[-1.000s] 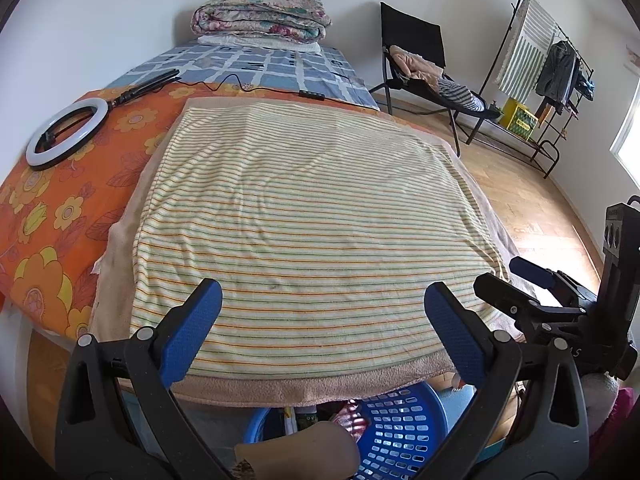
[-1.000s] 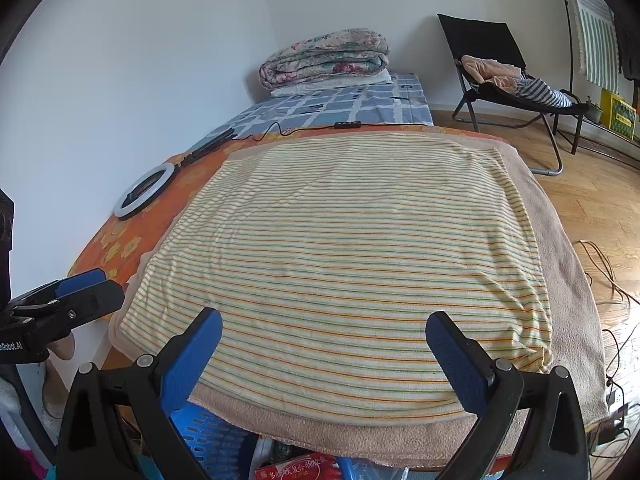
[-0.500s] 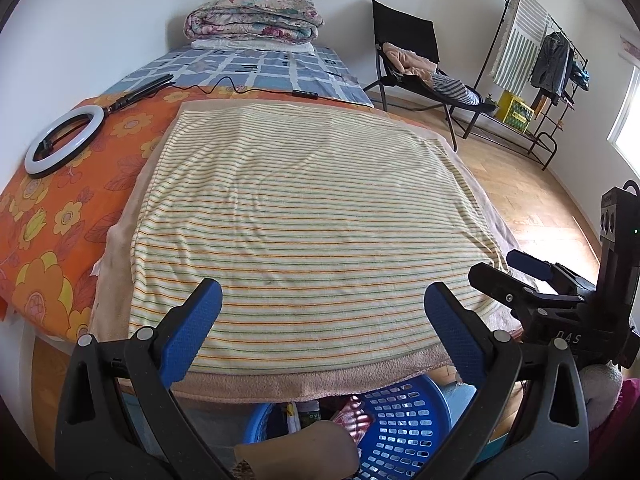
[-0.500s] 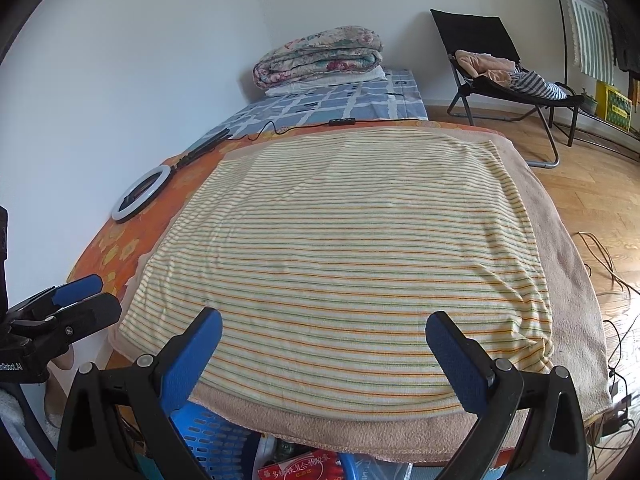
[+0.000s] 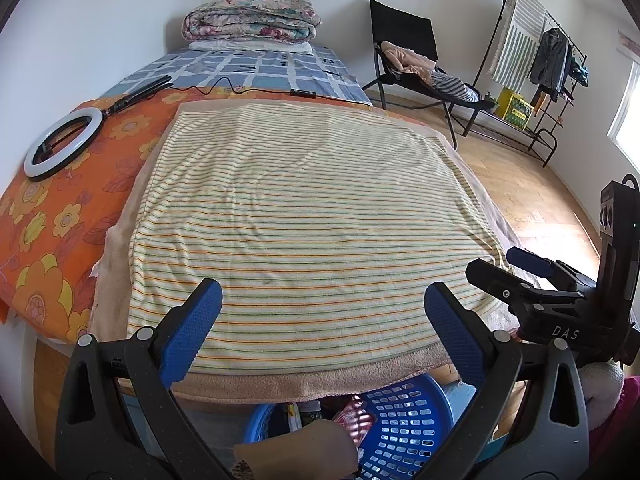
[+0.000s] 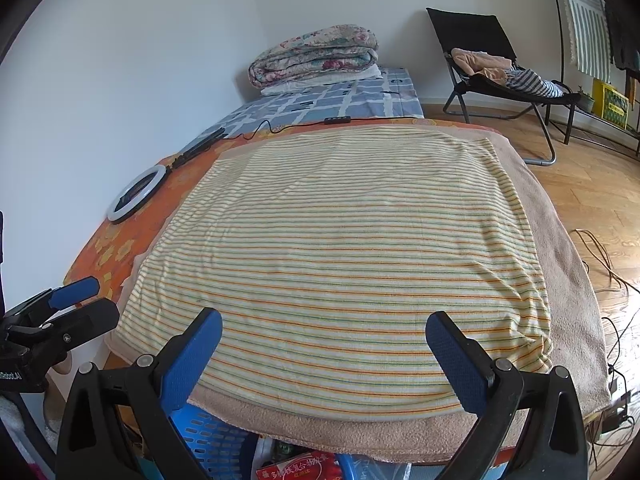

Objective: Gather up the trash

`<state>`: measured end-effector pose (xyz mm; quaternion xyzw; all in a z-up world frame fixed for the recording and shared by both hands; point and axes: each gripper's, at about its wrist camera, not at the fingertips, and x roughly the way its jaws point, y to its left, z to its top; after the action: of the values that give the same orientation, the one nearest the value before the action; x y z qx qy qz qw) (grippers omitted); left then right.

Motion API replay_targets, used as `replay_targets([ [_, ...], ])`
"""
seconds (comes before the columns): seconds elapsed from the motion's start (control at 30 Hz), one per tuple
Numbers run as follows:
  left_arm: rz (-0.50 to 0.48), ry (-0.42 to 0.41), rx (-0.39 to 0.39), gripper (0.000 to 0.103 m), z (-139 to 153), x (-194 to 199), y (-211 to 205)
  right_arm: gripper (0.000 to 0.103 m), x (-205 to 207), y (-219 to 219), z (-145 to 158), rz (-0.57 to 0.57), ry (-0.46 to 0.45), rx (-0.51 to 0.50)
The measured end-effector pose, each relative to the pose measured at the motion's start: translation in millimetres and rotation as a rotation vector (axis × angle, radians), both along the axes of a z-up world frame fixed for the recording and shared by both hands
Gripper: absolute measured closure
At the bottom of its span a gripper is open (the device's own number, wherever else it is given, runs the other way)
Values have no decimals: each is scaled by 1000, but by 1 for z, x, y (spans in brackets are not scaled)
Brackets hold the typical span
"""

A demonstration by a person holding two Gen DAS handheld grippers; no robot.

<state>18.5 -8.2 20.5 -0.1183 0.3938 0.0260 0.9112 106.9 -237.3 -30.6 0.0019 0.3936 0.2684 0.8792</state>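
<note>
My left gripper (image 5: 322, 320) hangs open over the near edge of a striped towel (image 5: 312, 216) spread on a table, nothing between its blue pads. My right gripper (image 6: 324, 344) is open too, empty, over the same towel (image 6: 352, 256). Each gripper shows in the other's view: the right one (image 5: 516, 268) at the right, the left one (image 6: 76, 304) at the left. Below the table edge stands a blue plastic basket (image 5: 404, 420) holding wrappers, among them a red packet (image 6: 304, 470). No trash lies on the towel.
A ring light (image 5: 64, 142) with its cable lies on the orange flowered cloth (image 5: 44, 216) at the left. Behind is a bed with a folded quilt (image 5: 252, 18). A black folding chair (image 5: 408, 56) with clothes and a clothes rack (image 5: 536, 64) stand on the wooden floor at the right.
Both views have shifted slightly, so the towel and room sit a little differently in frame. Both grippers stay open and empty.
</note>
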Motion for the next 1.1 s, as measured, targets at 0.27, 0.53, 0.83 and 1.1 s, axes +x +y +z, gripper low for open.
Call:
replay_targets([
  [0.27,-1,0,1,0,0,0,0,0,0,0,0,-4,-4,0],
  [0.53,-3,3,4,0,-1,0,-1,0,0,1,1,-6,-8,-4],
  [0.83,-2,7,3,0,-3,0,-1,0,-3,4,0,-3,-11,-12],
  [1.1,-5,16,0,0,-12,-2,1,0,-3,4,0,1,-9,-14],
])
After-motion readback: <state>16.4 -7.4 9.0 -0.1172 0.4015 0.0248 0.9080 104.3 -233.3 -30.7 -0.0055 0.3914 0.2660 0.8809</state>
